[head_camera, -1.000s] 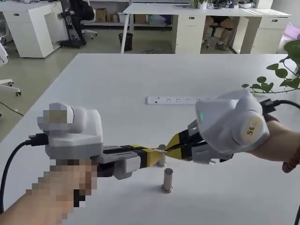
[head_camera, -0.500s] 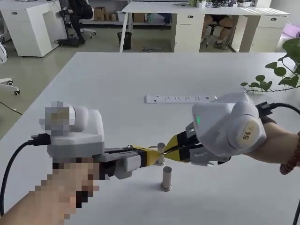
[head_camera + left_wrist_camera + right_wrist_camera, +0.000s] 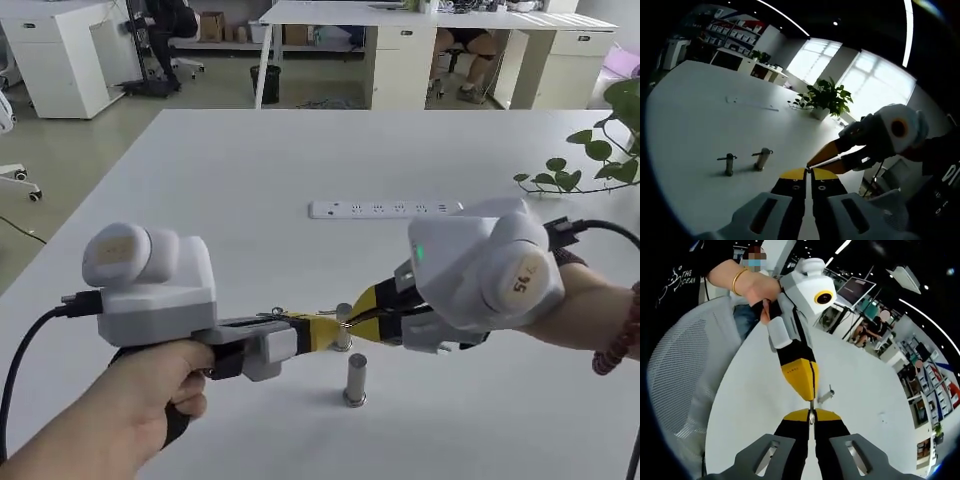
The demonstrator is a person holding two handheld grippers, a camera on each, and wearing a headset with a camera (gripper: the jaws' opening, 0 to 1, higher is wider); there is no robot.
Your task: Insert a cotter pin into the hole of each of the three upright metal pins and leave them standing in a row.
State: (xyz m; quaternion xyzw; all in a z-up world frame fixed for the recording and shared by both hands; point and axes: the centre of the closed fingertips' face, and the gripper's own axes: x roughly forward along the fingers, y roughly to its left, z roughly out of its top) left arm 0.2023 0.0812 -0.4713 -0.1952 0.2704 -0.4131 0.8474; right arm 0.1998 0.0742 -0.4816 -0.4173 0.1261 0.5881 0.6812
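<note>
My left gripper (image 3: 322,331) and right gripper (image 3: 352,320) meet tip to tip just above the table. A thin cotter pin (image 3: 811,412) runs between them, and both pairs of jaws are shut on it. In the left gripper view the left gripper (image 3: 808,172) has its yellow tips closed, with the right gripper (image 3: 811,166) coming in from the right. One upright metal pin (image 3: 344,335) stands right behind the tips, another upright pin (image 3: 355,381) nearer me. Two pins with cotter pins through them (image 3: 729,163) (image 3: 761,158) stand side by side in the left gripper view.
A white power strip (image 3: 385,210) lies across the white table (image 3: 230,180) beyond the grippers. A potted plant (image 3: 600,160) hangs over the right edge. Desks and chairs stand across the room behind the table.
The two grippers stay tip to tip at the same spot by the pins; only the head camera has shifted slightly.
</note>
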